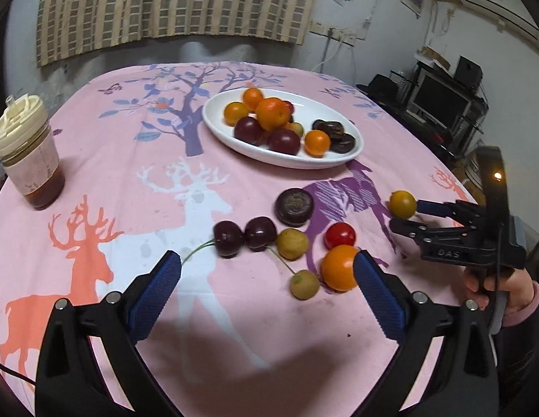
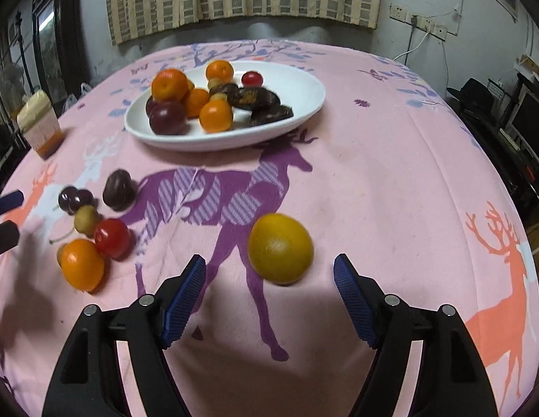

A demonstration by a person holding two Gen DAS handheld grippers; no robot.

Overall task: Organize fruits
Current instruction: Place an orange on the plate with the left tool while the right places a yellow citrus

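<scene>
A white oval plate holds several oranges, dark plums and dark brown pieces. Loose on the pink cloth lie two dark cherries, a dark round piece, two yellow-green fruits, a red tomato and an orange fruit. My left gripper stands wide open over this cluster, its right pad beside the orange fruit. My right gripper is open, with a yellow fruit at its tips; the pads do not press it.
A lidded jar with brown contents stands near the table's left edge. A hand in a pink sleeve holds the right gripper at the right edge. A desk with a monitor stands beyond the table.
</scene>
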